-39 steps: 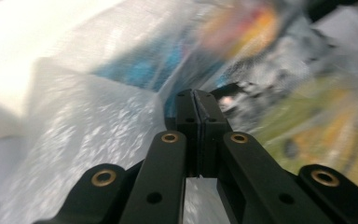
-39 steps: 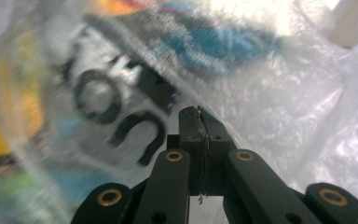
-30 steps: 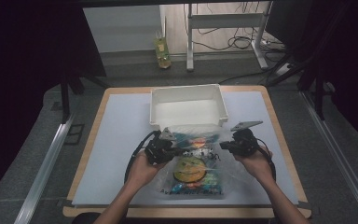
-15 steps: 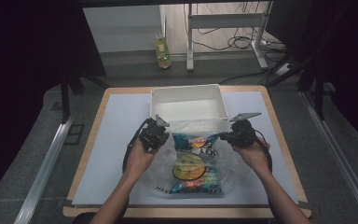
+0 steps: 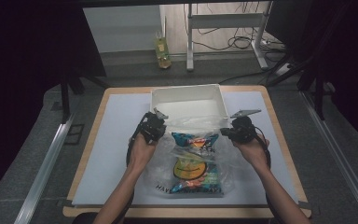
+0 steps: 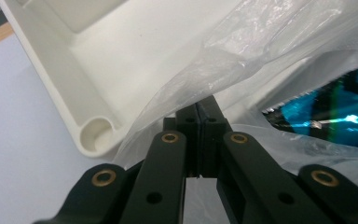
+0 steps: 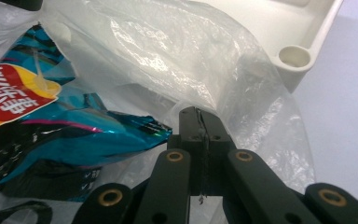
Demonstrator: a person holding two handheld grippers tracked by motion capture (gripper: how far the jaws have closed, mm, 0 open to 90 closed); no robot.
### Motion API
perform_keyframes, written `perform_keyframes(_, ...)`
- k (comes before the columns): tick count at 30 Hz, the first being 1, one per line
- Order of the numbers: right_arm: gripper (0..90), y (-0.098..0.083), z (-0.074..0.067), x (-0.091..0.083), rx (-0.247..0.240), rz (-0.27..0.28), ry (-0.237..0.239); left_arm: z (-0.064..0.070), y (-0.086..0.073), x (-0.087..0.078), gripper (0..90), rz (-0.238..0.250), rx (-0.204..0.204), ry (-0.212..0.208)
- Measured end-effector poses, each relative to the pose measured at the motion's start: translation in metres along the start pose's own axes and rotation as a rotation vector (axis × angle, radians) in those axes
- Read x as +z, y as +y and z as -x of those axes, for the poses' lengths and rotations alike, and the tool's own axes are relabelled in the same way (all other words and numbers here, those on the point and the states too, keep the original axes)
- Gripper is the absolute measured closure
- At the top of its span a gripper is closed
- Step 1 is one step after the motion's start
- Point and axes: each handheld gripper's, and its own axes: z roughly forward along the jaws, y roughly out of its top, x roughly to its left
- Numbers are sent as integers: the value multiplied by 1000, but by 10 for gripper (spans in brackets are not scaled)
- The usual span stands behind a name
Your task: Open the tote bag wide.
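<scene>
The left gripper [image 5: 157,127] and right gripper [image 5: 230,131] each pinch the plastic bag [image 5: 191,122] by the white bin [image 5: 187,93]; a chip packet [image 5: 193,161] lies inside.

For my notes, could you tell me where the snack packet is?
In the high view, the snack packet lies inside the clear plastic bag at table centre, just before the white tray.

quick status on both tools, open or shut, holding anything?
Left tool: shut on the clear thin plastic bag, at its left edge.
Right tool: shut on the same bag, at its right edge.
</scene>
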Motion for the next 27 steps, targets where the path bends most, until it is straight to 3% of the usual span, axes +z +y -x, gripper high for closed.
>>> perform_keyframes(8, 887, -1, 2, 10, 5, -25, 0, 5, 4, 9, 892, -44, 55, 60)
perform_keyframes(15, 887, -7, 4, 18, 15, -46, 4, 10, -2, 20, 892, -67, 66, 58)
perform_keyframes(22, 887, -20, 5, 24, 23, -82, 25, 15, -16, 15, 892, -53, 62, 12)
perform_keyframes(27, 887, -30, 6, 28, 26, -105, 38, 19, -24, 14, 892, -72, 62, -29)
